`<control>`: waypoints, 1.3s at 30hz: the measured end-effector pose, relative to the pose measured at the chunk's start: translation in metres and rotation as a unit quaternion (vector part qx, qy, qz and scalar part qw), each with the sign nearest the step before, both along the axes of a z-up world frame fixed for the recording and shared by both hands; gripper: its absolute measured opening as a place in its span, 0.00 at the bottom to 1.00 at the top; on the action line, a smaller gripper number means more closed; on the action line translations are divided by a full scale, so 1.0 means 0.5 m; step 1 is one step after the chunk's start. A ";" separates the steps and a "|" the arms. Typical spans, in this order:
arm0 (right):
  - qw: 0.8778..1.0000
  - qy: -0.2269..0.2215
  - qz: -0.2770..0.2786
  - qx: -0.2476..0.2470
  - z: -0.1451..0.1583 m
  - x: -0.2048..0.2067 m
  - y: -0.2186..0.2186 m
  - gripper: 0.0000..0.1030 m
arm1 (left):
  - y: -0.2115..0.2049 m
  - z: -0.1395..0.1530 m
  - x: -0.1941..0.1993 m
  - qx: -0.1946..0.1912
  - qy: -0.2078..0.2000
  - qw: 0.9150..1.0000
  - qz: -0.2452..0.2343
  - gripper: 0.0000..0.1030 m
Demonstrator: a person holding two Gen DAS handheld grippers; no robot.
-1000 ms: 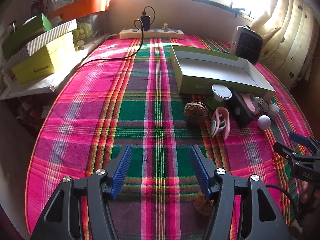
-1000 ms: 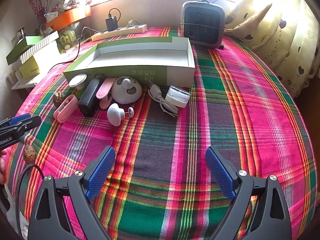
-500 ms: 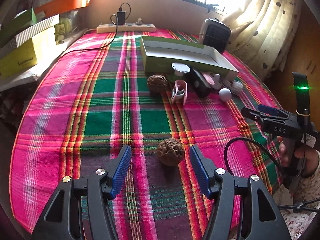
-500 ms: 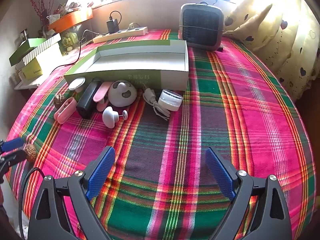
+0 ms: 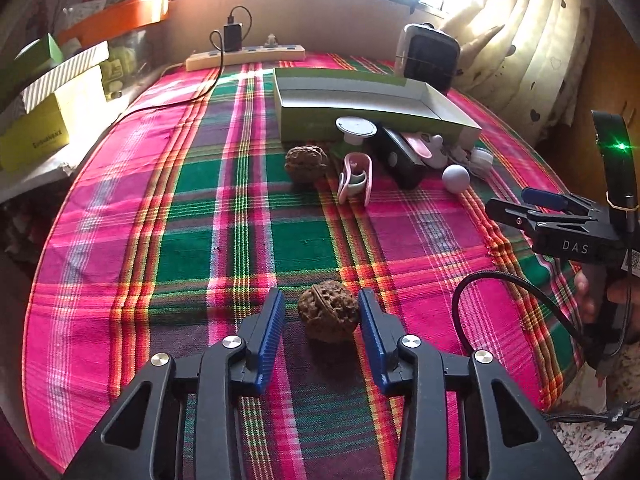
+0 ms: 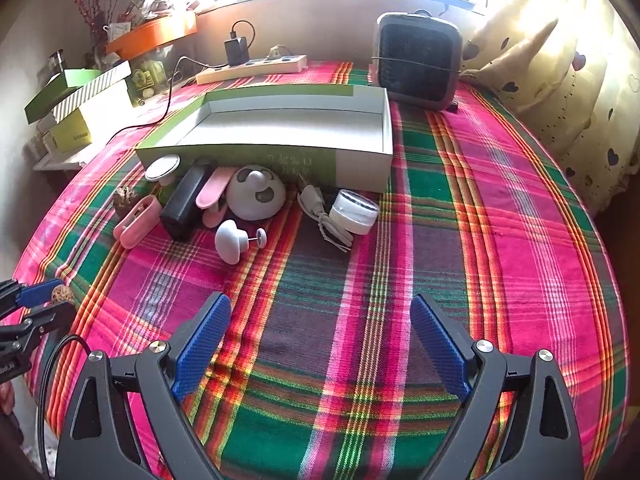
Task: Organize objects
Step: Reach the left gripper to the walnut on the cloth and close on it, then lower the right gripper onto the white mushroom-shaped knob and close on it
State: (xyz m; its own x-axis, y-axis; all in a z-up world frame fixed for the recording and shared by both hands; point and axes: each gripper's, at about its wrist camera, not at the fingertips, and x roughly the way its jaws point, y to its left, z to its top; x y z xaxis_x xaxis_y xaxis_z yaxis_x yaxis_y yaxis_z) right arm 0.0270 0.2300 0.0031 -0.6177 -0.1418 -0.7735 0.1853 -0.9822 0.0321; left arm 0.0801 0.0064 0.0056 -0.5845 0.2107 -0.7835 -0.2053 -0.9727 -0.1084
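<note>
Now the left gripper [image 5: 322, 322] had narrowed its jaws around the near walnut [image 5: 329, 312] on the plaid cloth [image 5: 240, 240], pads just beside it but not yet touching, so a pickup toward the green box [image 5: 360, 96] looked imminent, while the right gripper [image 6: 320, 344] hung wide apart.

A wrinkled brown walnut [image 5: 328, 312] lies on the plaid cloth. A second walnut [image 5: 306, 161] sits farther off, just beside a pink clip [image 5: 355, 178], near the open green box [image 5: 372, 106] with its clustered trinkets.
</note>
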 end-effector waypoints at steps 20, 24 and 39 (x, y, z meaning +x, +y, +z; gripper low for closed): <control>0.999 -0.002 0.050 0.006 0.001 -0.041 -0.064 0.72 | 0.003 -0.005 -0.069 -0.002 0.022 1.000 0.006 0.27; 0.998 -0.006 0.056 0.007 -0.002 -0.053 -0.074 0.65 | 0.002 -0.005 -0.081 0.003 0.023 1.000 0.008 0.27; 0.998 -0.006 0.063 0.014 -0.003 -0.063 -0.085 0.43 | 0.006 -0.002 -0.096 0.003 0.025 1.000 0.006 0.27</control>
